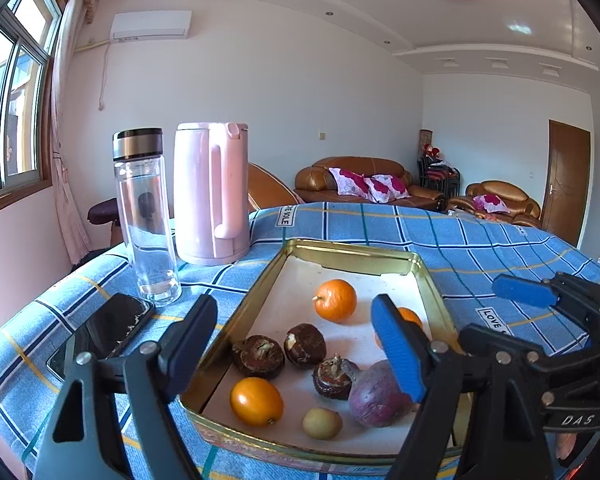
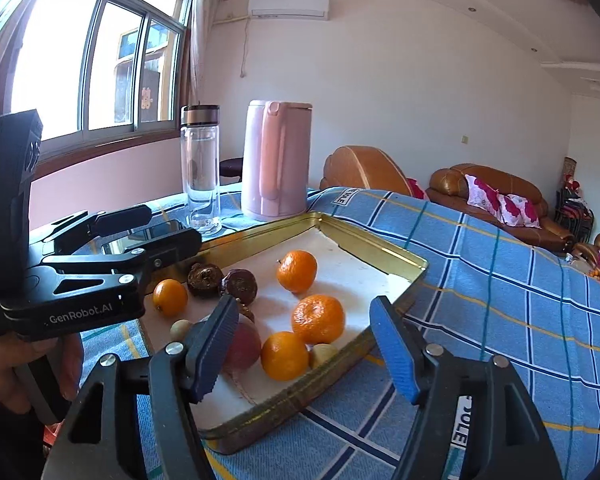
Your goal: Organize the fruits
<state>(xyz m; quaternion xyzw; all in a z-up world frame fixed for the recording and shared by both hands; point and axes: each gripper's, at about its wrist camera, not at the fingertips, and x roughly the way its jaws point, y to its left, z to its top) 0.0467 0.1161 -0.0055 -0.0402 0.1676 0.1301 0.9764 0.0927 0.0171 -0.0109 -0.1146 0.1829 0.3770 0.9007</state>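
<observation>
gold tin tray [image 1: 236, 316] holds fruit; purple one [image 1: 374, 398] perhaps passionfruit.

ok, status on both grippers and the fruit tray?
Left gripper open, empty. Right gripper open, empty. Fruit all in the gold tray; nearest, the purple fruit. Nothing blocking.
</observation>
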